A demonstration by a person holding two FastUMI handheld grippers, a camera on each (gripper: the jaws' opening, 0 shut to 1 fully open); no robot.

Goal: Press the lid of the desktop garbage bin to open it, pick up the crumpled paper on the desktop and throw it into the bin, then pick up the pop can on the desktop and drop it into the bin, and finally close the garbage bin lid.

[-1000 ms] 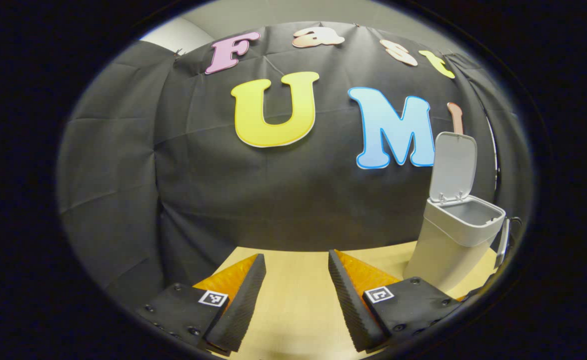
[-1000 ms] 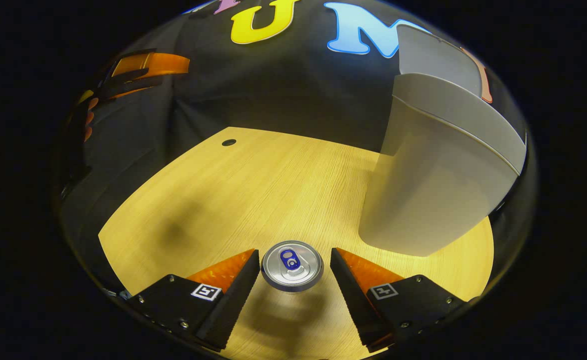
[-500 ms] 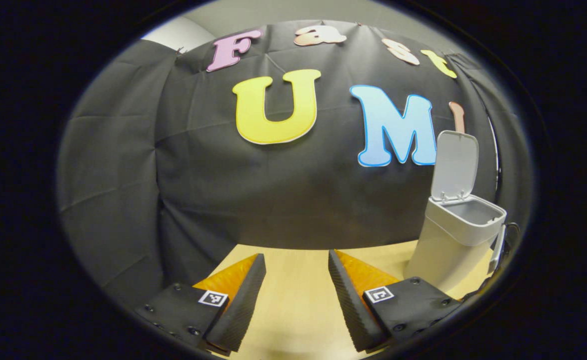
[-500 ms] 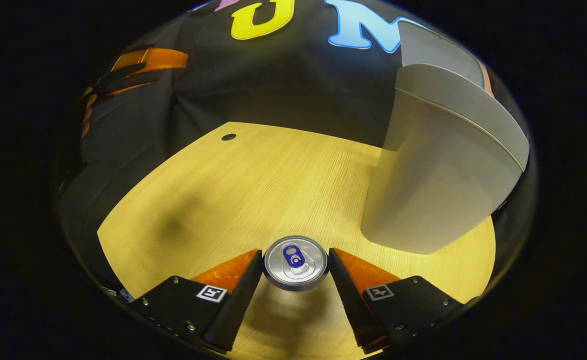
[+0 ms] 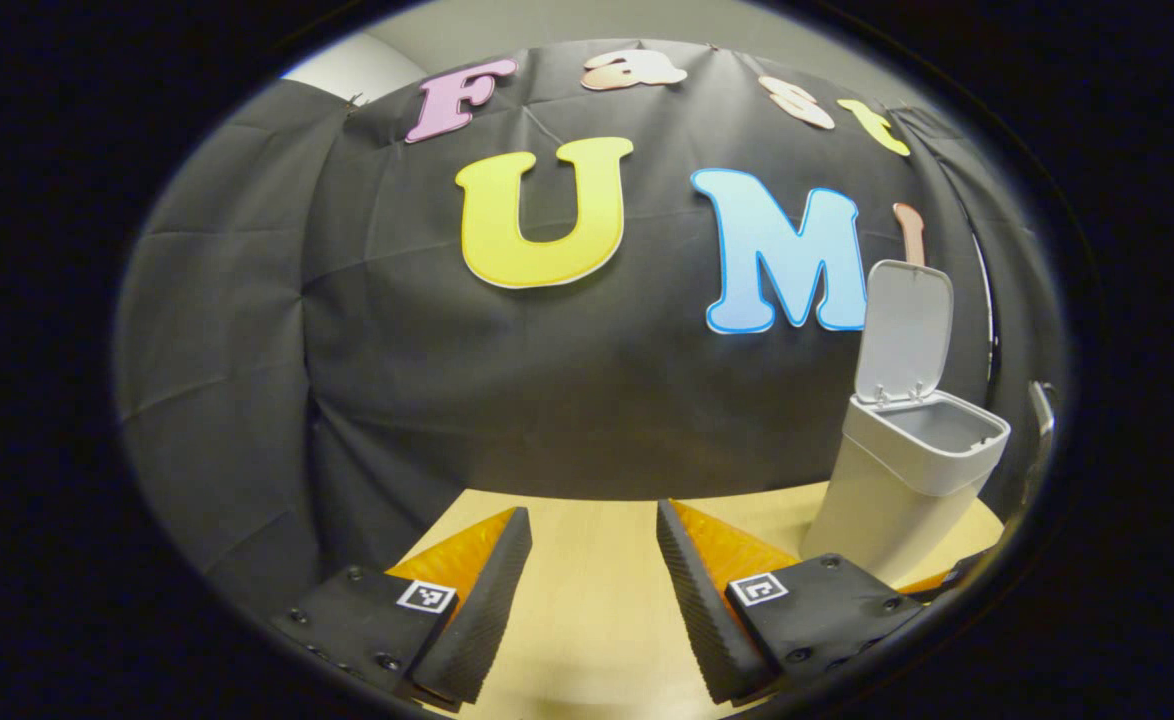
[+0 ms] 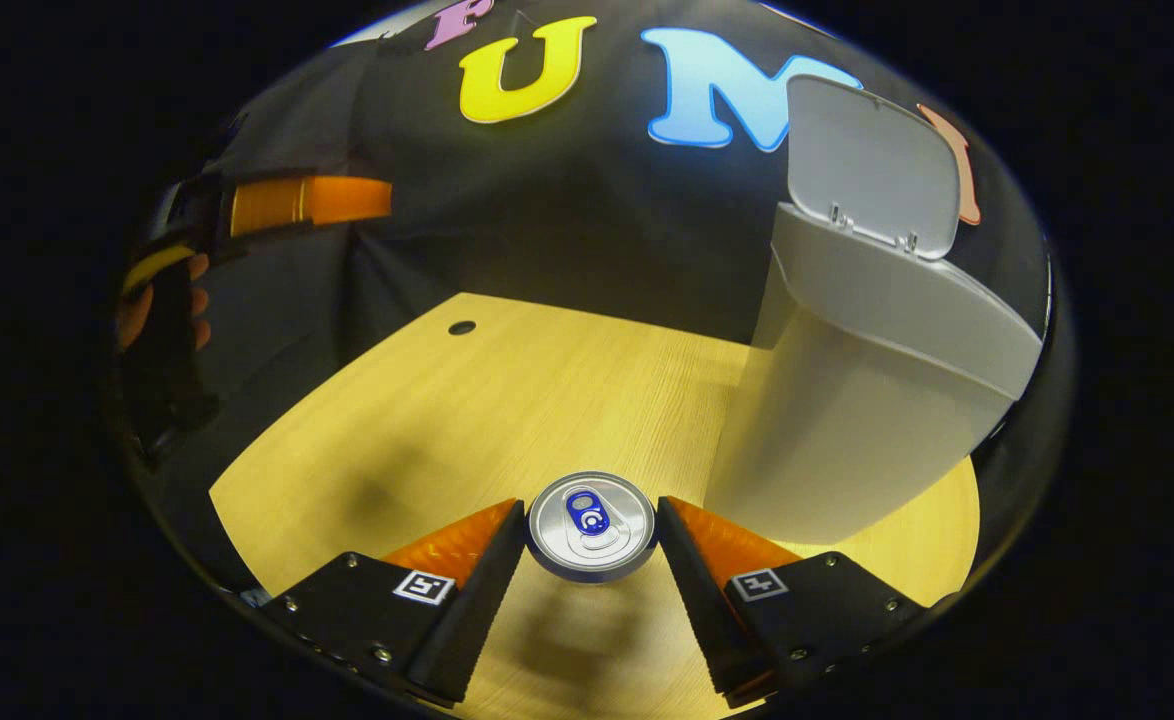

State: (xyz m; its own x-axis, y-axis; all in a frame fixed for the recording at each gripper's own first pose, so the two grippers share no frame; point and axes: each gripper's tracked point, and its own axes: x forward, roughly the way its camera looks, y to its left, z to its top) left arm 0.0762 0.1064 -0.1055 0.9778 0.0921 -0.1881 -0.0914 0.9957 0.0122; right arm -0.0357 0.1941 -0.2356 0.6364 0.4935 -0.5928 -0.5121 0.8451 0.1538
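Light yellow wooden table [image 6: 507, 400], fine straight grain. Small dark round hole [image 6: 462, 327] near far left edge. Tall pale grey plastic bin [image 6: 847, 420] stands on right part of table, flat lid [image 6: 867, 165] tipped up, open. Bare tabletop [image 5: 587, 600] also seen in left gripper view, bin [image 5: 897, 490] at its right end.
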